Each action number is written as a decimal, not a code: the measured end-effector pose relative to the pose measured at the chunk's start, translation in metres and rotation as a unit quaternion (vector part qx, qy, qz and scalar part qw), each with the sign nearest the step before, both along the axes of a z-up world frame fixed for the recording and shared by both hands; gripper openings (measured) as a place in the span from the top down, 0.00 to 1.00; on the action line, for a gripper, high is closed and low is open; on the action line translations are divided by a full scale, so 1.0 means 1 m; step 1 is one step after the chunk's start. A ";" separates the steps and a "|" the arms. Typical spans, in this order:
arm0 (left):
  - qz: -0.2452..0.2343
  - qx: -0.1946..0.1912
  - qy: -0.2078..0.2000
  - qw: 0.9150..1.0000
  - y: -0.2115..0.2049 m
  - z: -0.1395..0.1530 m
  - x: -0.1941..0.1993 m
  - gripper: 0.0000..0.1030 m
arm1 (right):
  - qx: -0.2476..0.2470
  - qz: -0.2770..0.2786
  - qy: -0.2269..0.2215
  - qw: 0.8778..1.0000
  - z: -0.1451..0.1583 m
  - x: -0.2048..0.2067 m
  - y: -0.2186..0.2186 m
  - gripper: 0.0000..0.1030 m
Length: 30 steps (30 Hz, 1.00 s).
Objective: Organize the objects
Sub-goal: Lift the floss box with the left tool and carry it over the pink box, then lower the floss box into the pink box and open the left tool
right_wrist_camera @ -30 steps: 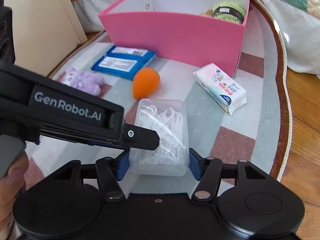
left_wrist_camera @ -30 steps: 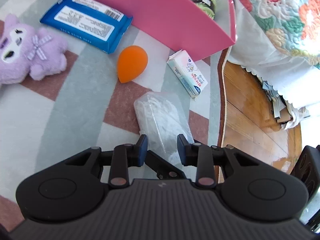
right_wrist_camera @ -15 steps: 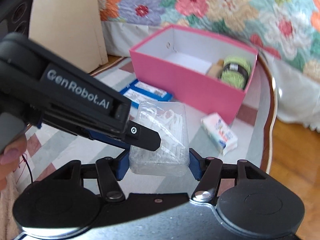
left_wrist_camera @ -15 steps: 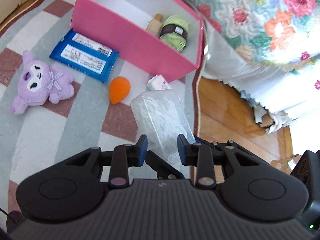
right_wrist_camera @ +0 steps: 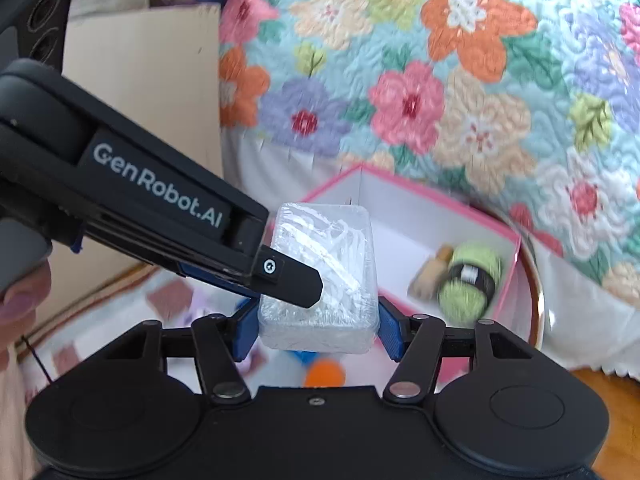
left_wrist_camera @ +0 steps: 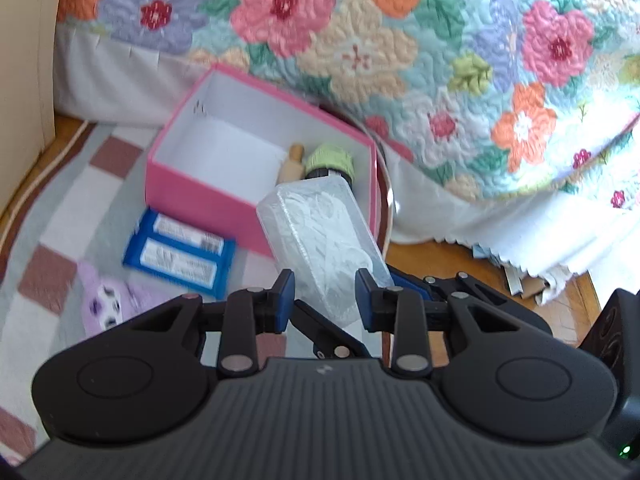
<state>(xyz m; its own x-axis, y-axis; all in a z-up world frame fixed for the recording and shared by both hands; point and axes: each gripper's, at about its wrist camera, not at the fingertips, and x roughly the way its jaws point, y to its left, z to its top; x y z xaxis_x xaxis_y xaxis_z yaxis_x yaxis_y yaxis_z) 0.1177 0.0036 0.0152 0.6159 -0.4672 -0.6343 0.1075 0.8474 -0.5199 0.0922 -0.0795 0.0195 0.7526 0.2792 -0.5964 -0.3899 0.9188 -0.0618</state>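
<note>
The right gripper [right_wrist_camera: 318, 330] had its blue fingers [right_wrist_camera: 245, 334] spread about halfway and pressed against both long sides of a clear plastic box [right_wrist_camera: 320, 280] of white floss picks, holding it off the floor above the near edge of the pink box [right_wrist_camera: 472, 208]; the left gripper [left_wrist_camera: 323, 294] had its fingers [left_wrist_camera: 285, 294] drawn nearly together, one side touching the same clear box [left_wrist_camera: 320, 236], though whether they pinched it could not be told from either view; seen from the right wrist, the black tip of the left gripper [right_wrist_camera: 294, 280] lay across the clear box's left face, with part of a hand [right_wrist_camera: 20, 296] behind it at the frame's edge; beyond the fingers the pink box [left_wrist_camera: 188, 184] stood open on a checked rug [left_wrist_camera: 52, 240], white inside, with a ball of green yarn [left_wrist_camera: 330, 160] and a small tan bottle [left_wrist_camera: 292, 162] side by side in its far right corner; on the rug just in front of the pink box lay a blue wipes packet [left_wrist_camera: 180, 252], and near it a purple plush toy [left_wrist_camera: 108, 300]; an orange sponge [right_wrist_camera: 324, 374] showed blurred under the clear box; a flowered quilt [left_wrist_camera: 360, 40] hung over a bed behind everything, a white skirt [left_wrist_camera: 500, 232] below it reaching bare wood floor [left_wrist_camera: 432, 258] at the right.
</note>
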 end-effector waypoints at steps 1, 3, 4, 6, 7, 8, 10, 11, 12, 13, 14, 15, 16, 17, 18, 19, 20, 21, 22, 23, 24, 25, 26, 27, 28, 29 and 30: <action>0.003 0.002 -0.004 1.000 0.002 0.003 0.008 0.70 | 0.005 -0.003 -0.009 1.000 0.001 0.007 0.001 0.37; 0.009 0.010 -0.006 1.000 0.006 0.006 0.025 0.70 | 0.016 -0.008 -0.020 1.000 0.001 0.023 0.002 0.37; 0.010 0.015 -0.007 1.000 0.007 0.006 0.034 0.70 | 0.019 -0.011 -0.023 0.999 -0.001 0.032 0.002 0.37; 0.018 0.021 -0.004 1.000 0.007 0.002 0.052 0.69 | 0.022 -0.018 -0.018 0.999 -0.005 0.052 0.004 0.37; 0.021 0.026 -0.002 0.999 0.007 0.000 0.062 0.68 | 0.025 -0.020 -0.012 0.999 -0.008 0.063 0.004 0.37; 0.025 0.032 0.001 0.999 0.006 -0.003 0.072 0.68 | 0.028 -0.021 -0.005 0.999 -0.010 0.071 0.004 0.37; 0.032 0.043 0.008 0.999 0.003 -0.010 0.095 0.67 | 0.036 -0.024 0.008 0.999 -0.017 0.094 0.002 0.37; 0.034 0.049 0.013 0.998 0.002 -0.014 0.106 0.67 | 0.039 -0.027 0.016 0.999 -0.021 0.105 0.001 0.37; 0.035 0.054 0.018 0.998 0.000 -0.017 0.118 0.67 | 0.044 -0.029 0.025 0.998 -0.025 0.116 -0.001 0.37; 0.037 0.053 0.023 0.998 -0.001 -0.021 0.129 0.67 | 0.047 -0.031 0.030 0.998 -0.029 0.127 -0.002 0.37; 0.036 0.051 0.030 0.998 -0.001 -0.025 0.140 0.67 | 0.049 -0.035 0.033 0.998 -0.034 0.136 -0.004 0.37; 0.033 0.050 0.038 0.997 -0.003 -0.030 0.152 0.67 | 0.052 -0.039 0.037 0.997 -0.039 0.144 -0.006 0.37; 0.033 0.047 0.050 0.997 -0.004 -0.036 0.163 0.68 | 0.056 -0.046 0.045 0.996 -0.045 0.153 -0.009 0.37; 0.027 0.050 0.059 0.997 -0.008 -0.041 0.175 0.67 | 0.061 -0.054 0.055 0.995 -0.050 0.161 -0.012 0.37; 0.017 0.059 0.068 0.996 -0.014 -0.047 0.186 0.67 | 0.064 -0.065 0.068 0.994 -0.055 0.172 -0.016 0.37; 0.013 0.065 0.081 0.995 -0.019 -0.053 0.198 0.67 | 0.069 -0.073 0.086 0.991 -0.061 0.183 -0.020 0.37; 0.007 0.073 0.091 0.993 -0.024 -0.059 0.209 0.67 | 0.079 -0.080 0.107 0.988 -0.066 0.194 -0.024 0.37; 0.002 0.077 0.097 0.992 -0.027 -0.065 0.218 0.67 | 0.091 -0.088 0.127 0.984 -0.072 0.206 -0.030 0.37; 0.000 0.078 0.102 0.992 -0.030 -0.071 0.227 0.68 | 0.105 -0.098 0.139 0.980 -0.078 0.217 -0.036 0.37; -0.003 0.080 0.106 0.991 -0.032 -0.077 0.237 0.69 | 0.115 -0.104 0.152 0.976 -0.084 0.227 -0.041 0.37; -0.004 0.076 0.111 0.991 -0.033 -0.082 0.247 0.69 | 0.120 -0.111 0.162 0.973 -0.090 0.236 -0.044 0.37; -0.007 0.074 0.119 0.990 -0.033 -0.088 0.258 0.69 | 0.119 -0.117 0.167 0.972 -0.094 0.244 -0.045 0.37; -0.013 0.076 0.129 0.989 -0.034 -0.093 0.268 0.69 | 0.112 -0.117 0.174 0.971 -0.099 0.252 -0.044 0.37; -0.012 0.071 0.137 0.988 -0.033 -0.099 0.276 0.69 | 0.106 -0.118 0.179 0.971 -0.103 0.258 -0.043 0.37; -0.013 0.064 0.144 0.987 -0.032 -0.104 0.283 0.69 | 0.097 -0.122 0.185 0.970 -0.106 0.264 -0.042 0.37; -0.014 0.058 0.152 0.987 -0.032 -0.109 0.288 0.68 | 0.087 -0.123 0.194 0.969 -0.109 0.270 -0.040 0.37; -0.014 0.050 0.158 0.986 -0.031 -0.113 0.291 0.67 | 0.077 -0.121 0.202 0.969 -0.110 0.276 -0.040 0.37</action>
